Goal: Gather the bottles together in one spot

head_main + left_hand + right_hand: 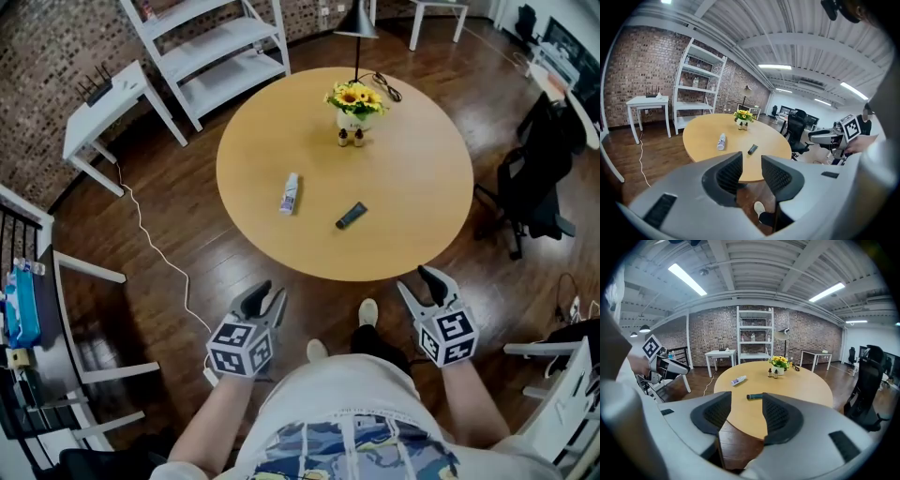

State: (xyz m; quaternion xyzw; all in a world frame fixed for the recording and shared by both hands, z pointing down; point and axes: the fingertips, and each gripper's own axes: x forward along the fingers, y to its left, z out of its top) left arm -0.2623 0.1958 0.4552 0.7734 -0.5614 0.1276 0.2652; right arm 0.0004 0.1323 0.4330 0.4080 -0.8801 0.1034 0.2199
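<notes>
closest in, at 6 o'clock of the head view, is the person's patterned shirt [347, 445]. take the round wooden table [412, 178] as the dial, with the person at 6. a white shelving unit [211, 52] stands off it at 11 o'clock and a black office chair [534, 178] at 3 o'clock. the left gripper [272, 291] hangs over the wood floor [169, 225] at 7 o'clock, short of the rim, its jaws a narrow gap apart with nothing in them. the right gripper [414, 279] is at 5 o'clock, also off the table, its jaws spread wider and empty. a vase of sunflowers [355, 101] sits near the rim at 12 o'clock. a white bottle [290, 193] lies on its side at 8 o'clock of the centre. a dark tube [352, 216] lies flat at 6 o'clock, apart from it. two small brown bottles [344, 138] stand upright just beside the vase, on its 6 o'clock side.
</notes>
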